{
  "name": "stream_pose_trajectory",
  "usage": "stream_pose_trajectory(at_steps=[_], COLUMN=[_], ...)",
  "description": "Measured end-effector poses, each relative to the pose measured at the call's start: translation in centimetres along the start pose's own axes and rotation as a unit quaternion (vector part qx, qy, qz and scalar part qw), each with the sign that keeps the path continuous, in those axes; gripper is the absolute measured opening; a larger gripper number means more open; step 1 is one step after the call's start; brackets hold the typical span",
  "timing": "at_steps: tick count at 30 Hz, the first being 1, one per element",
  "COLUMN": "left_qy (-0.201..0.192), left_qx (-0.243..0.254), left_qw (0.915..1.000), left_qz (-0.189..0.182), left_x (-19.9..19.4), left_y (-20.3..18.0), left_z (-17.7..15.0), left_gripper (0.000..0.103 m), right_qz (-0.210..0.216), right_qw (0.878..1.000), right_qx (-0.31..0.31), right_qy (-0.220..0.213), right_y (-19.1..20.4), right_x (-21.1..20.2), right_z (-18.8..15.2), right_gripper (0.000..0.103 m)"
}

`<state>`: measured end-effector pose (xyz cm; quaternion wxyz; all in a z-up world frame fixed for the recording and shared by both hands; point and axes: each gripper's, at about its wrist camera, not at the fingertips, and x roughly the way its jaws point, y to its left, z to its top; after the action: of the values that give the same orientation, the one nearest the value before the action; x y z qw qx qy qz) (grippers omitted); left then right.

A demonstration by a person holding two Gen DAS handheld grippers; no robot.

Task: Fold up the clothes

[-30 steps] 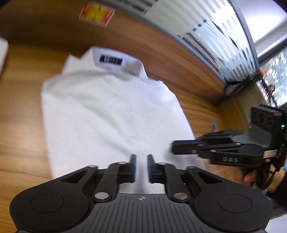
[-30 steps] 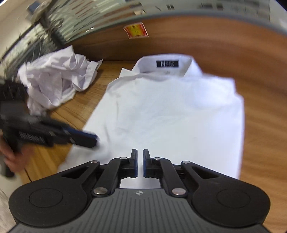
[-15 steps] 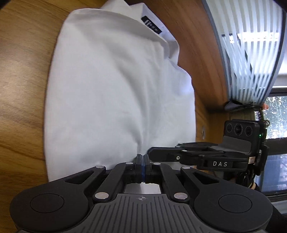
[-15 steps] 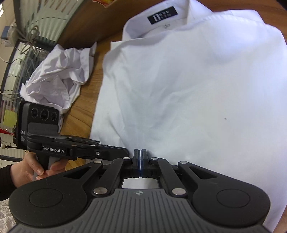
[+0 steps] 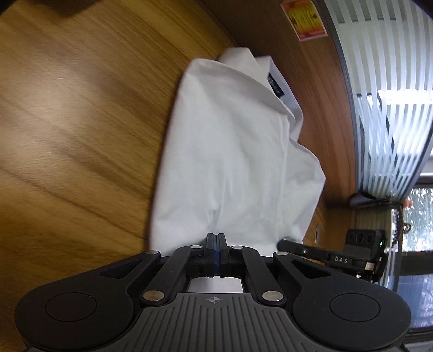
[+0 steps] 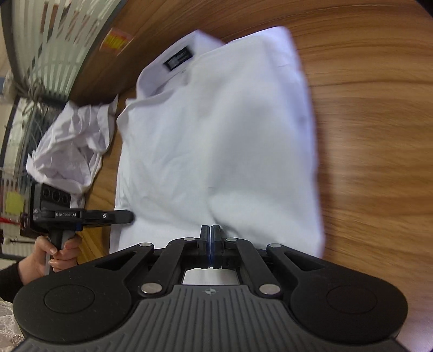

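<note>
The white shirt (image 5: 230, 151) lies flat on the wooden tabletop (image 5: 81, 121), collar toward the far edge beneath the wood wall panel, the black neck label (image 6: 177, 58) showing inside the collar. Its hem is at the near edge, and that is where both claws are.

The left gripper (image 5: 215, 239) is down at the hem, fingers pressed together, and the cloth bunches up right at the tips. It looks pinched on the hem, though the exact bite is hidden behind the fingers. The right gripper (image 6: 210, 230) sits at the hem too, jaws tight against each other, with a fold of fabric rising just beyond its tips; again the cloth seems caught between the pads.

From the right wrist view, the left gripper comes in from the side, its tips on the shirt's near left corner, and a hand (image 6: 58, 251) in a dark sleeve grips its handle. From the left wrist view, the right gripper pokes in at the shirt's near right corner.

A crumpled white garment (image 6: 70, 146) sits on the tabletop left of the shirt, close to its collar end. An orange sticker (image 5: 304, 19) is on the wall panel, below striped glass.
</note>
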<state>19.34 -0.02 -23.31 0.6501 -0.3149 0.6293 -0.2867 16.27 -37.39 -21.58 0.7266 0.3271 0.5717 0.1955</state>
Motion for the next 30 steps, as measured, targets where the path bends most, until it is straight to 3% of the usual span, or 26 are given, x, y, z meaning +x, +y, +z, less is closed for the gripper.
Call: stream_pose_trajectory(at_steps=[3,6,10,14,18,21,23,25,27,30], left_qy=[-0.015,-0.037,-0.038,-0.038,-0.049,-0.056,-0.056,-0.057,-0.062,-0.067], left_qx=[-0.005,-0.003,0.003,0.039,0.087,0.142,0.171,0.183,0.190,0.205], left_qw=[0.9998,0.9984,0.9981,0.9957,0.9890,0.9816,0.9771,0.9753,0.9742,0.9708], left_qz=[0.012,0.042,0.048,0.075,0.109,0.115,0.114,0.109,0.105,0.104], left_x=[-0.8,-1.5,-2.3,-2.4,-3.4,-5.1,-6.4,-7.8,-9.1,-10.5], left_y=[0.2,0.1,0.7,-0.3,-1.4,-2.4,-2.9,-3.0,-2.9,-2.8], left_z=[0.1,0.1,0.4,0.6,0.4,-0.7,-1.9,-3.2,-4.6,-6.8], left_gripper=[0.004,0.004,0.004,0.004,0.003,0.005,0.008,0.020,0.026,0.040], right_qz=[0.003,-0.016,-0.045,-0.097,-0.201,-0.198,-0.194,-0.187,-0.179,-0.181], right_qw=[1.000,1.000,0.998,0.994,0.973,0.968,0.963,0.960,0.958,0.956], right_qx=[0.011,0.006,0.000,-0.014,-0.087,-0.133,-0.164,-0.185,-0.197,-0.208], right_qy=[-0.011,-0.022,-0.035,-0.052,-0.066,-0.082,-0.092,-0.101,-0.107,-0.103], right_y=[-1.1,-2.2,-3.2,-2.2,0.2,1.9,3.2,4.1,4.6,5.0], right_x=[-1.0,-2.3,-4.0,-5.1,-6.6,-8.6,-9.9,-10.9,-11.8,-12.4], right_z=[-0.3,-0.7,-1.3,-1.6,-2.8,-4.6,-6.3,-8.1,-9.7,-12.0], right_gripper=[0.000,0.000,0.000,0.000,0.000,0.000,0.002,0.002,0.003,0.021])
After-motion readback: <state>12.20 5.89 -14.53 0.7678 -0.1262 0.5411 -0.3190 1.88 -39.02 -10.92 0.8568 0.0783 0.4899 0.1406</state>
